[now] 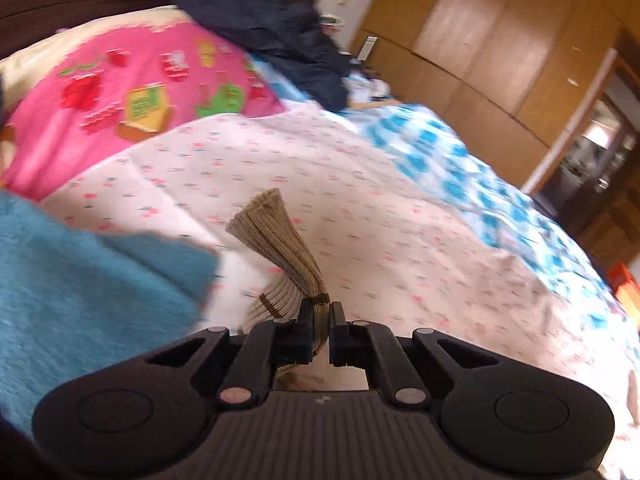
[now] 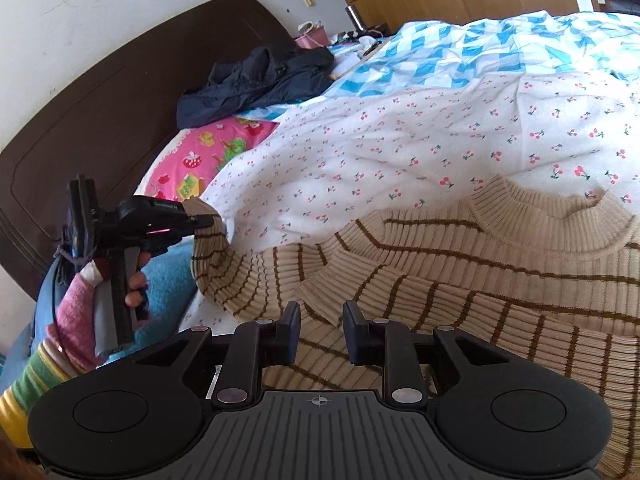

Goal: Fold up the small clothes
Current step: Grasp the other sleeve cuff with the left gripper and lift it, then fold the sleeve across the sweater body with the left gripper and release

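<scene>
A beige ribbed sweater with thin brown stripes (image 2: 460, 280) lies on the cherry-print sheet (image 2: 400, 140), collar to the right. My left gripper (image 1: 321, 312) is shut on the end of its sleeve (image 1: 276, 240) and holds it lifted off the bed. The same gripper shows in the right wrist view (image 2: 206, 222), pinching the sleeve cuff (image 2: 210, 248) at the sweater's left side. My right gripper (image 2: 321, 322) is open and empty, just above the sweater's body near the folded shoulder.
A blue fluffy towel (image 1: 80, 280) lies at the left. A pink strawberry-print pillow (image 1: 140, 92) and a dark navy jacket (image 2: 256, 80) lie near the brown headboard (image 2: 100, 100). A blue-and-white checked quilt (image 2: 480, 48) covers the far side. Wooden wardrobes (image 1: 500, 40) stand beyond.
</scene>
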